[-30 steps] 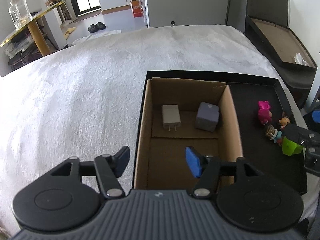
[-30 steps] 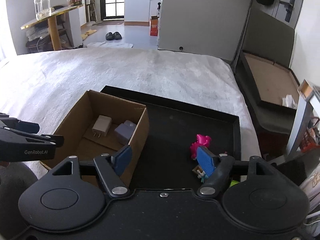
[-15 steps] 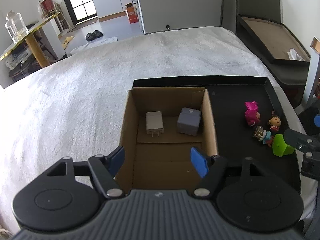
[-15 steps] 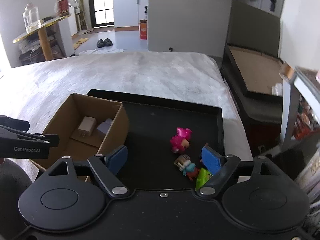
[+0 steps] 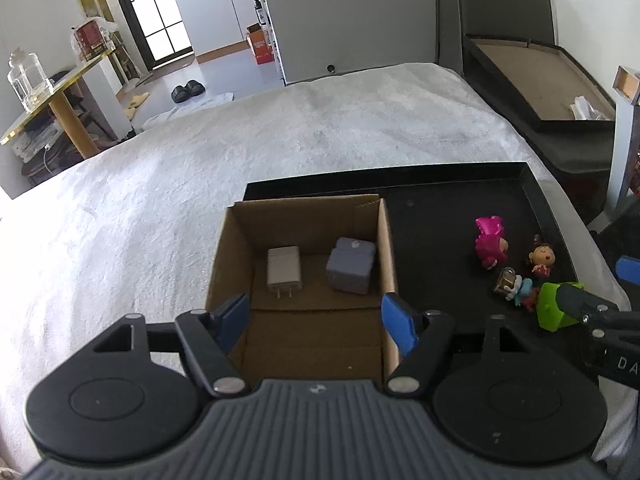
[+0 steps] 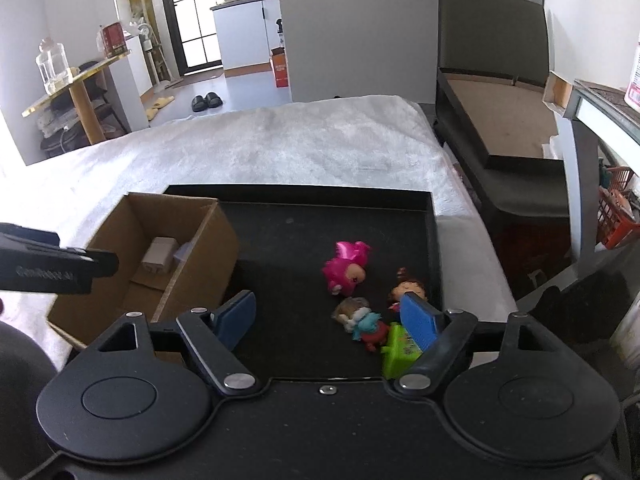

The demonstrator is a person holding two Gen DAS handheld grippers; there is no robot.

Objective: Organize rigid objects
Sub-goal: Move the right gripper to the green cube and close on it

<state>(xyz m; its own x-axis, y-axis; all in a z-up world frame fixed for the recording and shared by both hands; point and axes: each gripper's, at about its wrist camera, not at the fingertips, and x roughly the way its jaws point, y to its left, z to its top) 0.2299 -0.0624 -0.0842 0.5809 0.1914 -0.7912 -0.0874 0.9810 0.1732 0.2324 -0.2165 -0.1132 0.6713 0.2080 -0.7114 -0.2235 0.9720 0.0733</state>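
The cardboard box (image 5: 308, 280) sits on the left part of a black tray (image 6: 360, 194) on the white blanket, and it already holds a white charger (image 5: 283, 268) and a grey block (image 5: 352, 266) side by side against its far wall. Right of the box, loose on the tray floor, lie a pink doll (image 6: 346, 270), a small brown-haired doll (image 6: 408, 286), a toppled figure in blue and red (image 6: 366, 322) and a green toy (image 6: 398, 350).

The left gripper (image 5: 314, 316) hangs over the near end of the box, fingers apart and empty. The right gripper (image 6: 330, 316) is over the toys, its jaws closing with nothing pressed between them yet; the green toy lies just under its right finger.

This looks like the reach for the next toy. The right gripper would need to come down, bracket one toy cleanly, clamp, then carry it left into the box.
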